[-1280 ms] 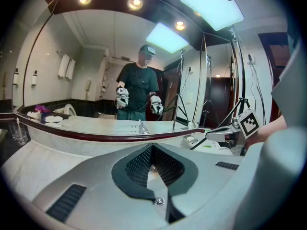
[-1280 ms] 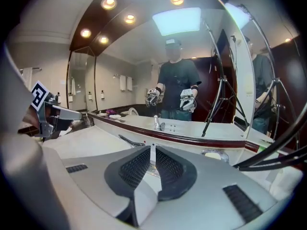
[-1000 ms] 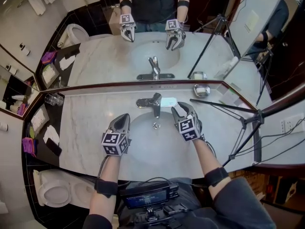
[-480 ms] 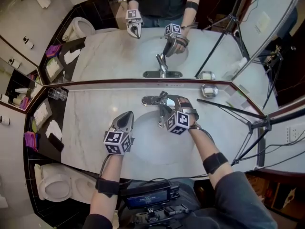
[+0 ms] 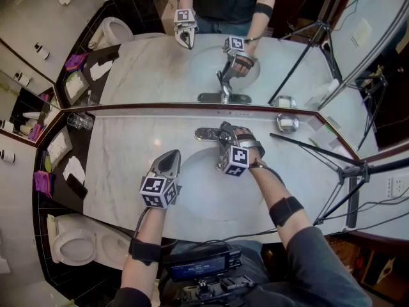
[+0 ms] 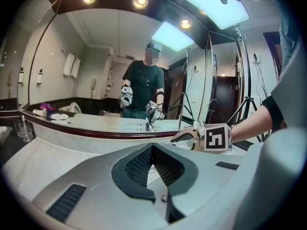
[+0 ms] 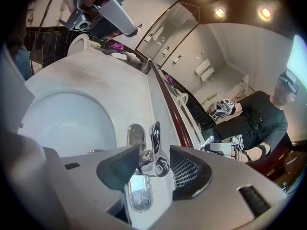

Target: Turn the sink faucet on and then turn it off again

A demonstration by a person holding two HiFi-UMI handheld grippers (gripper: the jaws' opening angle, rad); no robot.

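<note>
The chrome faucet (image 5: 206, 133) stands at the back of the white basin (image 5: 195, 187), and no water shows. My right gripper (image 5: 224, 138) reaches over it, rolled onto its side. In the right gripper view the faucet's chrome top (image 7: 154, 138) fills the gap of the right gripper (image 7: 154, 166). Its jaws have just been closing, and the pads (image 7: 188, 169) lie against the faucet's sides. My left gripper (image 5: 169, 156) hovers over the basin's left rim, shut and empty. In the left gripper view the left gripper (image 6: 152, 146) has its tips together.
A marble counter (image 5: 124, 152) surrounds the basin, with a wall mirror (image 5: 160, 69) right behind the faucet. A metal soap dish (image 5: 287, 121) and a tripod (image 5: 319, 147) are at the right, glasses (image 5: 75, 120) at the far left, a toilet (image 5: 70, 248) below left.
My right gripper has moved left from beside the faucet onto it and rolled onto its side. The left gripper has stayed where it was.
</note>
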